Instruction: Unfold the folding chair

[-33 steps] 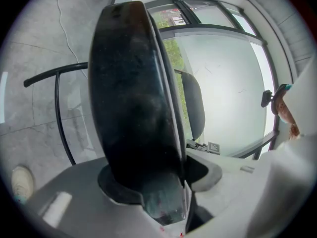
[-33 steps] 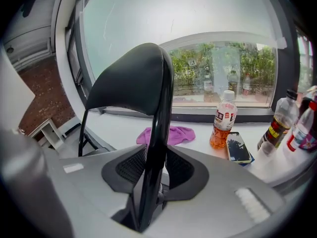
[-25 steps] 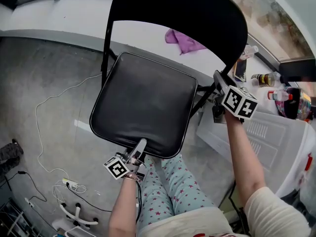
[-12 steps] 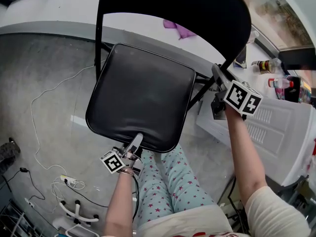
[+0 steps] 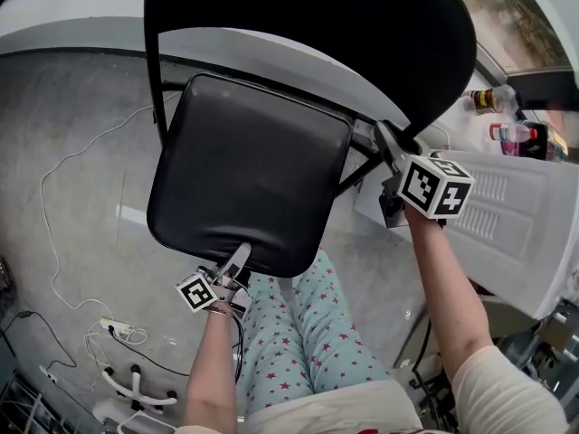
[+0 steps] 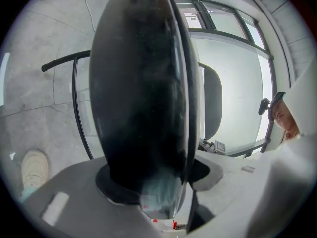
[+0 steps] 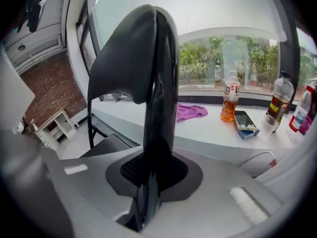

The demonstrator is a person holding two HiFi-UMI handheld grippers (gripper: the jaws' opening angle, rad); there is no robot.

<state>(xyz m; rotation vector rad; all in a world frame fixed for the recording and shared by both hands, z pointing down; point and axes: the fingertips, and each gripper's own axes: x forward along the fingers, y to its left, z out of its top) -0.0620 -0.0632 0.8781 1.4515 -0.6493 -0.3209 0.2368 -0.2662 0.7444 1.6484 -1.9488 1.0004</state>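
**Seat down, back steady: finishing the opening of the folding chair**

The folding chair [image 5: 262,152] fills the middle of the head view, with its black padded seat [image 5: 226,206] facing up and its backrest [image 5: 362,25] arching across 12 to 2 o'clock; the left gripper [image 5: 237,259] is clamped on the seat's front edge, at 6 o'clock of the seat, and the left gripper view shows the cushion's rim wedged deep between its jaws; the right gripper [image 5: 384,138], at 3 o'clock of the seat, pinches the side edge of the backrest, and its jaws have just been closing with that dark edge between them

The chair looks almost open, so the step in hand is probably bringing the seat to its stop; to do it well, the right gripper should serve as the anchor and fix the backrest's lean while the left alone presses the front edge down; the push is best made smoothly and square to the hinge line, since a twist could rack the thin frame; the vinyl looks slick and springy, so a deep bite matters more than force; the person's legs [image 5: 298,333] are just beside the front edge at 6 o'clock and should be clear of the closing linkage; a white cable [image 5: 54,165] trails on the floor [image 5: 72,89] at 9 o'clock, well apart from the seat, yet a chair foot could land on it; release is wise only once the chair sits without rocking
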